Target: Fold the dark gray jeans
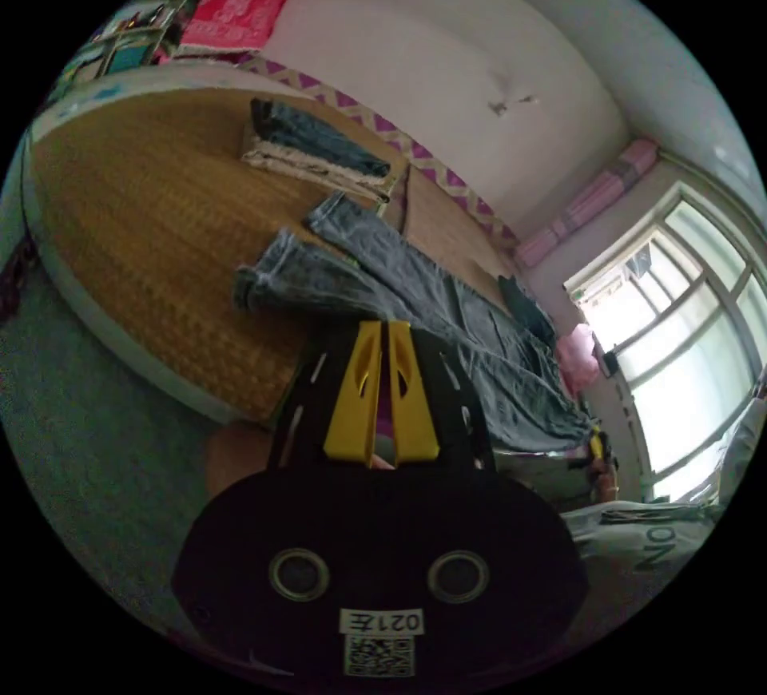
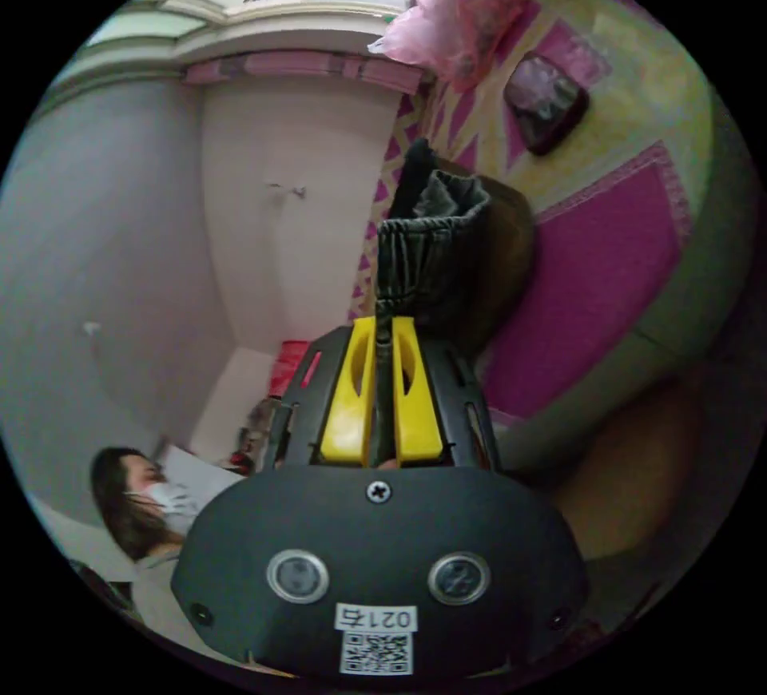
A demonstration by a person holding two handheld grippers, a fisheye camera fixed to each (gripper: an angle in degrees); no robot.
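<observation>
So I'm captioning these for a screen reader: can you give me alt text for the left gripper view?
Dark gray jeans lie spread lengthwise on a woven mat, legs pointing away from a bright window. The left gripper, its yellow jaws closed together, sits at the jeans' near edge. A folded stack of clothes rests farther along the mat.

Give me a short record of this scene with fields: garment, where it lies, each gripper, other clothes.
garment: dark gray jeans, spread out long
surface: woven mat on a bed
left gripper: jaws closed, nothing seen between them
right gripper: jaws clamped on a bunched edge of the jeans
other clothes: folded pile farther along the mat
</observation>
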